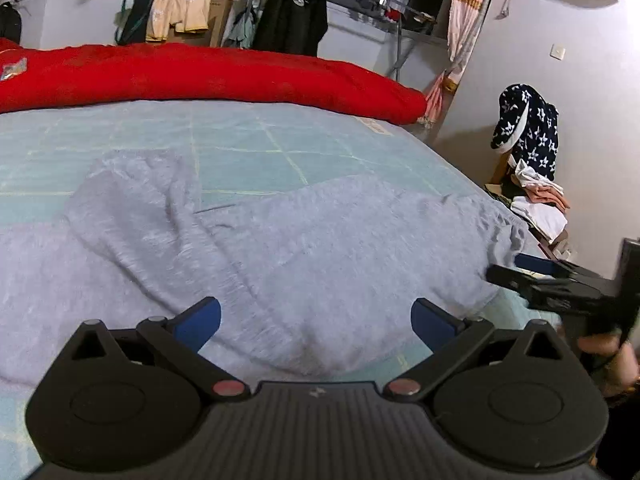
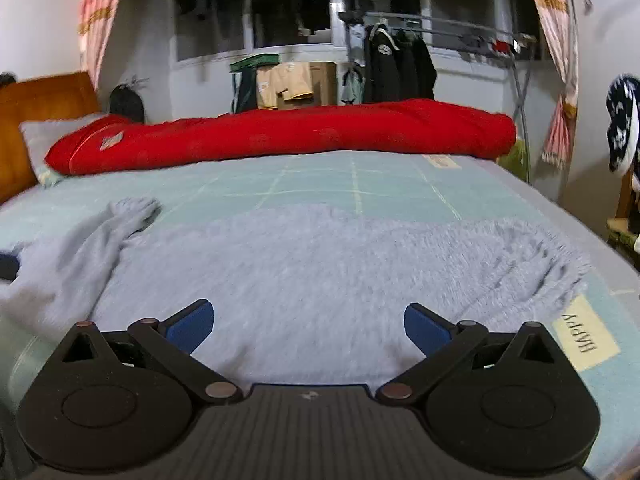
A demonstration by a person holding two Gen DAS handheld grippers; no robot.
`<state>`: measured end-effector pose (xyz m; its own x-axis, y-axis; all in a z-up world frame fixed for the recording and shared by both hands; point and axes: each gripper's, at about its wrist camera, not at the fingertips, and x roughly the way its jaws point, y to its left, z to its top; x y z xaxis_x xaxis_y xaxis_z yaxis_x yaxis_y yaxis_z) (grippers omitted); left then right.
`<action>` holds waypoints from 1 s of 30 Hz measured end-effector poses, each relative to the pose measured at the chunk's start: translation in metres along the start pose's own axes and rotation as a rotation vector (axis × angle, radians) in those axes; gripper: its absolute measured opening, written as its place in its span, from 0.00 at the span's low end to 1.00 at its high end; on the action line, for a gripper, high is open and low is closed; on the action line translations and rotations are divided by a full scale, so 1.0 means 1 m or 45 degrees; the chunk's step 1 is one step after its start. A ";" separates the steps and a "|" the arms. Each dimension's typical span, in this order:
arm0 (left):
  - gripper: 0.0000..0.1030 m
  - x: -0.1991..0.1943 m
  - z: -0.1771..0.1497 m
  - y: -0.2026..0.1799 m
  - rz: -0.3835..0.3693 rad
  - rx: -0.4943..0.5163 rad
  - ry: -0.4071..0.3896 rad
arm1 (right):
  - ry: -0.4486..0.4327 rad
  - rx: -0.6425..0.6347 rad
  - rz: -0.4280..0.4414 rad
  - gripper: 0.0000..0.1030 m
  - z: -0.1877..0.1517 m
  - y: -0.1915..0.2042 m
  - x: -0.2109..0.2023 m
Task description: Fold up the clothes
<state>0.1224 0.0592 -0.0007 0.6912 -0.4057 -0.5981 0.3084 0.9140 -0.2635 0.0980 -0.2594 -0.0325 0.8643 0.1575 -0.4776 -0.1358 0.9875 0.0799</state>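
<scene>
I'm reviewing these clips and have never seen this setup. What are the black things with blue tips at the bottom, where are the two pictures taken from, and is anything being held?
No robot here: a person carries a handheld two-finger tool in each hand, with a fisheye camera on each looking forward along its fingers. One picture comes from the left tool, the other from the right tool. The blue tips are finger pads. Both tools are open and hold nothing. Below them a fluffy grey garment lies spread on a light blue bed sheet, with a rolled red quilt behind. In the left view, the right tool also shows at the garment's right edge.
</scene>
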 end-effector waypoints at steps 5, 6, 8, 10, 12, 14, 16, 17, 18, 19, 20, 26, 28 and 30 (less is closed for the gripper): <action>0.98 0.037 0.014 -0.023 -0.030 0.066 0.013 | 0.145 0.059 -0.081 1.00 -0.015 -0.031 0.042; 0.98 0.047 0.015 -0.025 -0.028 0.065 0.028 | 0.164 0.080 -0.079 1.00 -0.020 -0.036 0.044; 0.98 0.070 0.017 -0.028 -0.021 0.060 0.064 | 0.106 0.104 -0.035 1.00 -0.021 -0.043 0.034; 0.98 0.087 0.016 -0.028 -0.021 0.047 0.094 | 0.050 0.091 -0.019 1.00 -0.009 -0.047 0.030; 0.98 0.102 0.016 -0.027 -0.011 0.033 0.118 | -0.001 0.056 -0.052 1.00 0.006 -0.054 0.036; 0.98 0.110 0.014 -0.024 0.011 0.022 0.134 | -0.022 0.030 -0.103 1.00 0.020 -0.062 0.049; 0.98 0.114 0.009 -0.017 0.050 -0.005 0.151 | 0.023 0.056 -0.153 1.00 0.024 -0.078 0.065; 0.98 0.115 0.005 -0.011 0.077 -0.033 0.169 | 0.067 0.081 -0.204 1.00 0.021 -0.087 0.073; 0.98 0.112 0.000 -0.006 0.082 -0.047 0.164 | 0.128 0.118 -0.259 1.00 0.017 -0.097 0.080; 0.98 0.106 -0.005 -0.002 0.072 -0.051 0.143 | 0.171 0.161 -0.271 1.00 0.010 -0.107 0.085; 0.98 0.101 -0.009 0.001 0.062 -0.049 0.129 | 0.207 0.205 -0.271 1.00 0.003 -0.116 0.088; 0.98 0.082 -0.006 -0.006 0.106 -0.015 0.181 | 0.120 0.193 -0.279 1.00 -0.012 -0.111 0.084; 0.99 0.076 0.000 -0.008 0.106 -0.020 0.180 | 0.124 0.199 -0.281 1.00 -0.011 -0.111 0.086; 0.99 0.073 0.009 -0.006 0.112 -0.019 0.169 | 0.123 0.204 -0.274 1.00 -0.013 -0.116 0.086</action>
<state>0.1767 0.0240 -0.0356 0.6223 -0.3211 -0.7139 0.2398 0.9464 -0.2166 0.1816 -0.3602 -0.0946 0.8138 -0.0483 -0.5792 0.1304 0.9863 0.1010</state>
